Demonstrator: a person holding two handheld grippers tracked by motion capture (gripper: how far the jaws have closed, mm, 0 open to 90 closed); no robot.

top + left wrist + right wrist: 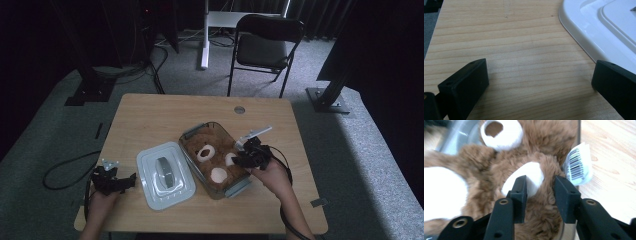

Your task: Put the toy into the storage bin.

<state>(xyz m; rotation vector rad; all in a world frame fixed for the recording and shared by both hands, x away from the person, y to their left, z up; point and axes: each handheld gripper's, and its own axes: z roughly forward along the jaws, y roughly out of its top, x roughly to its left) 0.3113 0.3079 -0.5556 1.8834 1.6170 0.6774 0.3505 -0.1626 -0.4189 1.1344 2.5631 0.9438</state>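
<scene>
- While the left gripper [112,181] rests at the near left of the table [150,112], its jaws stand spread with bare wood between them; it seems parked there, clear of the work, just beside the lid.
- Next to it the white lid [165,174] lies flat on the tabletop, handle up, touching or nearly touching the box's near-left wall, set aside so the box stays uncovered.
- To its right the clear box [232,189] sits at an angle with the brown plush bear [220,150] packed inside, white paws and muzzle facing up.
- At the box's right rim the right gripper [540,186] straddles one white-tipped limb of the bear; the jaws stand part-way apart with fur and paw between them, and I cannot tell whether the pads press or have let go.
- A barcode tag [577,165] hangs over the box's edge beside that limb.
- Beyond the table, a folding chair [267,47] stands on grey carpet.
</scene>
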